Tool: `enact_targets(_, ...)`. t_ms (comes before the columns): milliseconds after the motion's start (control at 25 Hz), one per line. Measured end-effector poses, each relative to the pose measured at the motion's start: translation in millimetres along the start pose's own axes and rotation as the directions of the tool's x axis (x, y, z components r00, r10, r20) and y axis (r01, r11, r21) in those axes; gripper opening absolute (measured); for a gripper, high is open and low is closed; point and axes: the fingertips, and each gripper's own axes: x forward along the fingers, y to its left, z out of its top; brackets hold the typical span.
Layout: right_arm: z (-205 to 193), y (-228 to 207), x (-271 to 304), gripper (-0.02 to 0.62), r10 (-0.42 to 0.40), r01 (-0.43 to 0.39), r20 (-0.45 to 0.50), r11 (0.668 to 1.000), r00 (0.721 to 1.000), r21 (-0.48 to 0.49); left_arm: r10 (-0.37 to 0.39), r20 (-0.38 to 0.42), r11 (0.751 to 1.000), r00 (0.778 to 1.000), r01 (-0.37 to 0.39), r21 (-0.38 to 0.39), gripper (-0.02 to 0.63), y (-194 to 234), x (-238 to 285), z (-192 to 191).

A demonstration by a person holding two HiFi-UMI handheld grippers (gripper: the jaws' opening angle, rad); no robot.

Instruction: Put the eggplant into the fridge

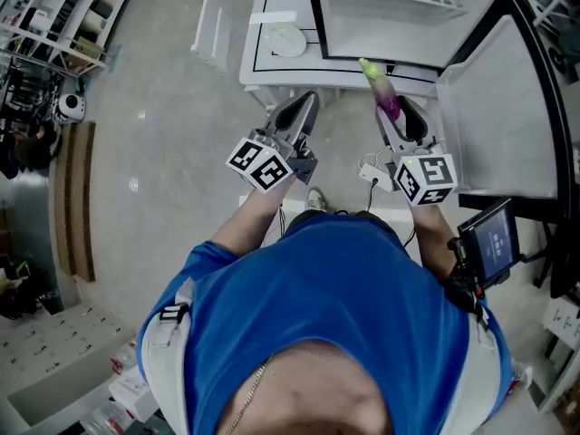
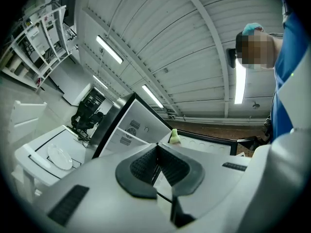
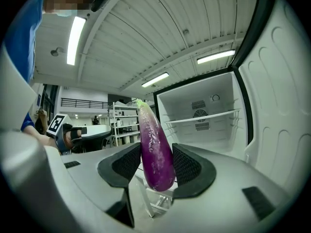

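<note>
**Glossy grey floor, open fridge ahead; right gripper clamps the eggplant**

Pale polished floor [image 1: 163, 107] lies below both grippers, with metal racking off to the left gripper's side. Straight ahead of the right gripper [image 3: 156, 164] the white fridge [image 3: 204, 110] stands open. Its liner is smooth moulded plastic with a round vent on the back wall, a thin flat shelf [image 3: 204, 116] spans it, and the ribbed door is on that gripper's right.

The right gripper's jaws are closed on the eggplant [image 3: 154, 144]. Their dark ribbed pads [image 3: 187, 165] pinch its fat rounded end. The eggplant is long and teardrop-shaped, with shiny purple skin that pales toward a green cap at the far tip. It sticks out past the jaws toward the fridge.

The left gripper [image 2: 158, 161] is empty, its textured black pads pressed together. A low white table [image 2: 29, 154] sits ahead and to its left, carrying a round white plate [image 2: 59, 155]. The eggplant's green tip shows just beyond its jaws.
</note>
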Motion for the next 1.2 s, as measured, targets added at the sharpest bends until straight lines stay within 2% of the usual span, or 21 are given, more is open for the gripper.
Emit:
enact_targets(240,-7,-8,30,0.207,-0.106,0.106,-0.014,0.994,0.994,-0.001,-0.062,-0.036,0.998,0.997,0.062,-0.010,0.008,32,8,11)
enact_targets(440,-23,-21,59,0.207,-0.189,0.189,-0.049,0.982,0.981,-0.003,-0.084,-0.053,0.996,0.995,0.083,-0.024,0.008,71,10,12)
enact_targets(600,-29,-28,67,0.207,-0.229,0.229,-0.090,0.973,0.969,-0.017,-0.086,-0.062,0.996,0.994,0.083,-0.042,0.008,81,10,15)
enact_targets(880,-42,-47,75,0.207,-0.275,0.264,-0.146,0.960,0.950,-0.093,-0.088,-0.084,0.995,0.993,0.084,-0.050,0.008,85,14,8)
enact_targets(1200,-53,-113,144,0.207,-0.271,0.211,-0.237,0.945,0.933,-0.249,-0.073,-0.121,0.997,0.990,0.069,-0.039,0.008,121,68,-4)
